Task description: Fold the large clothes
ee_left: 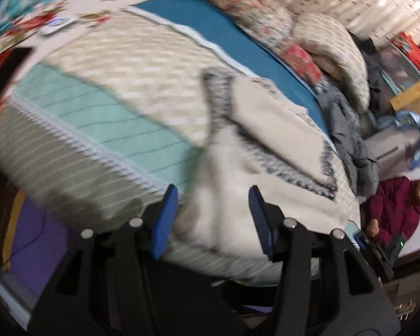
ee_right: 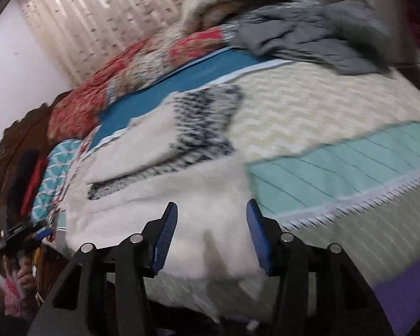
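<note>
A cream knitted sweater (ee_left: 268, 140) with black-and-white patterned bands lies flat on the bed, one patterned sleeve folded across its body. My left gripper (ee_left: 212, 212) stands open just above its near hem, and the blue pads do not touch the fabric. From the other side, the right wrist view shows the same sweater (ee_right: 154, 168). My right gripper (ee_right: 211, 226) is open over the near cream edge, with cloth below the jaws but not pinched. The other gripper (ee_right: 19, 238) shows at the far left, held in a hand. Both pictures are blurred.
The bed has a striped cream and mint cover (ee_left: 103, 106) and a teal sheet (ee_left: 210, 28). A grey garment (ee_right: 322, 36) lies crumpled at the far side beside floral quilts (ee_right: 103, 89) and a pillow (ee_left: 336, 53). A person in a maroon jacket (ee_left: 392, 207) sits by the bed.
</note>
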Tool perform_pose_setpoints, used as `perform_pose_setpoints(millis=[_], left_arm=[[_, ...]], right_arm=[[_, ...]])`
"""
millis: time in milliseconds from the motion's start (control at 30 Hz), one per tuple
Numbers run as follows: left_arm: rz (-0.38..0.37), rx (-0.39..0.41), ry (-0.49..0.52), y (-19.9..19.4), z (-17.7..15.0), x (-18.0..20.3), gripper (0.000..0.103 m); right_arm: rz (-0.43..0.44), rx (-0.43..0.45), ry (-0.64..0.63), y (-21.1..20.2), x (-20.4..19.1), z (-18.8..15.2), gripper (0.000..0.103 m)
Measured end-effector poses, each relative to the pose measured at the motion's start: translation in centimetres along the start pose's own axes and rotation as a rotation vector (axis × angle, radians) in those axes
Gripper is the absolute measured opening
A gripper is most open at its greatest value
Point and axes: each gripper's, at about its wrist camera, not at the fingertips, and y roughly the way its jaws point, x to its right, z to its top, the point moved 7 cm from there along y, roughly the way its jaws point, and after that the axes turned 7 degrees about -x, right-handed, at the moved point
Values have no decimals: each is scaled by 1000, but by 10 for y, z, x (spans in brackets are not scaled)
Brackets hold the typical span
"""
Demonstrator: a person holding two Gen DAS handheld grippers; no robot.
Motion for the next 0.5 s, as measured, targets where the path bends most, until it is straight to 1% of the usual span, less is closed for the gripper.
perform_pose_setpoints(millis=[67, 100, 133, 167, 200, 233, 267, 333, 367, 433, 500], left_arm=[[1, -53, 17, 32, 3, 18, 50], [13, -70, 20, 44, 4, 19, 50], [60, -92, 30, 64, 6, 18, 50], [119, -113, 38, 83, 7, 15, 50], [160, -134, 42, 98, 7, 12, 50], [232, -184, 43, 119, 4, 1, 50], [257, -186, 38, 124, 2, -2, 50], [279, -161, 43, 117, 5, 7, 50], [276, -146, 51, 109, 7, 17, 50], [269, -91, 54, 93, 14, 32, 50], [253, -53, 63, 77, 21, 49, 50]], right_arm=[[1, -10, -6, 19, 0, 12, 48], [5, -23, 0, 28, 1, 16, 48], [-3, -50, 5, 37, 7, 16, 48], [-64, -125, 18, 59, 22, 13, 48], [-123, -190, 35, 73, 35, 8, 48], [-117, -225, 62, 81, 44, 4, 48], [-55, -201, 105, 76, 49, 7, 48], [0, -155, 141, 58, 51, 14, 48], [36, -106, 138, 43, 52, 18, 48], [50, -43, 136, 22, 61, 23, 48], [56, -17, 144, 12, 70, 23, 48]])
